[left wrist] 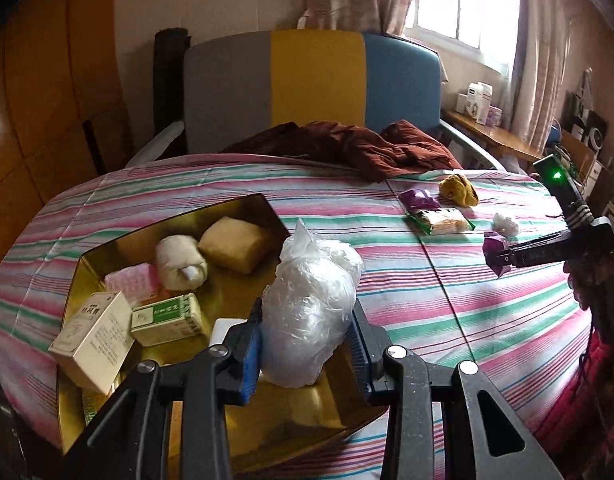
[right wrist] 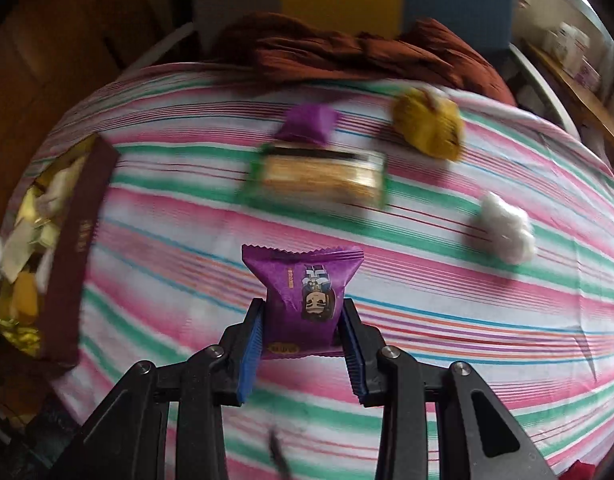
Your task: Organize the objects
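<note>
- Left wrist view: the left gripper (left wrist: 307,344) is clamping a clear plastic bag (left wrist: 311,308) between its blue pads and holding it over the near corner of the gold tray (left wrist: 247,208).
- The tray is already holding two boxes (left wrist: 95,336), a pink pack (left wrist: 131,284), a cloth roll (left wrist: 181,266) and a tan block (left wrist: 235,248).
- Right wrist view: the right gripper (right wrist: 303,344) is gripping a purple packet (right wrist: 303,300) by its sides and carrying it above the striped cloth (right wrist: 467,340), well apart from the tray.
- Items remaining on the cloth: a second purple packet (right wrist: 307,124), a green-edged snack pack (right wrist: 319,180), a yellow wrapper (right wrist: 429,126) and a white wad (right wrist: 505,228).
- Judgement: the task is roughly half complete. Two items are in transit and four are waiting for collection.
</note>
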Tool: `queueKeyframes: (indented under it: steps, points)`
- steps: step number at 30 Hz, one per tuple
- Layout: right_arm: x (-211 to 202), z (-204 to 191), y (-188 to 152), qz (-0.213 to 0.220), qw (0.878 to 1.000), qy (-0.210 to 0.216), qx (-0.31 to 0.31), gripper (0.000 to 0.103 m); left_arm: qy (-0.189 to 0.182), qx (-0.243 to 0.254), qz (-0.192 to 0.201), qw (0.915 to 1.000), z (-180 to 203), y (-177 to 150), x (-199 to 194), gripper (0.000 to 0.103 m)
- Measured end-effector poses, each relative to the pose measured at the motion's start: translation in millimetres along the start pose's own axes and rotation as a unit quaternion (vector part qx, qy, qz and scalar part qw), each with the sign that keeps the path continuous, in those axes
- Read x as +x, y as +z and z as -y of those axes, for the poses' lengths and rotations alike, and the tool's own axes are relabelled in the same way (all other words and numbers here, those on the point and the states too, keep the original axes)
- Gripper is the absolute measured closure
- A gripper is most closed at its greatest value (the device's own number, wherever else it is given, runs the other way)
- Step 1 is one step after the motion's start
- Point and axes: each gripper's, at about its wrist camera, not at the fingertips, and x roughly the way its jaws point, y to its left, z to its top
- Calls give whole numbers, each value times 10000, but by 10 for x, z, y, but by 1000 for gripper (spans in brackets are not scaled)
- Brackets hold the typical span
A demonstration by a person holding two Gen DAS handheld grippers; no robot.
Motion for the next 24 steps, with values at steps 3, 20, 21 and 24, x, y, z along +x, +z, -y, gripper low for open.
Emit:
queueKeyframes:
  steps: [3, 20, 21, 24]
  points:
    - [-81, -350, 18, 34, 9994, 172, -308, 67, 18, -75, 0, 10000, -71, -33, -19, 65]
    - [-376, -2190, -223, 321, 9710, 1596, -1753, 67, 521, -1321, 148, 9898, -1210, -231, -361, 63]
    - [-359, -2267, -227, 319, 9693, 1669, -1776, 67, 518, -1381, 135, 9890, -1257, -234, -354, 63]
    - [-249, -2474, -228, 244, 9668, 1800, -1798, 56, 443, -1431, 105, 9887, -1303, -218, -309, 58]
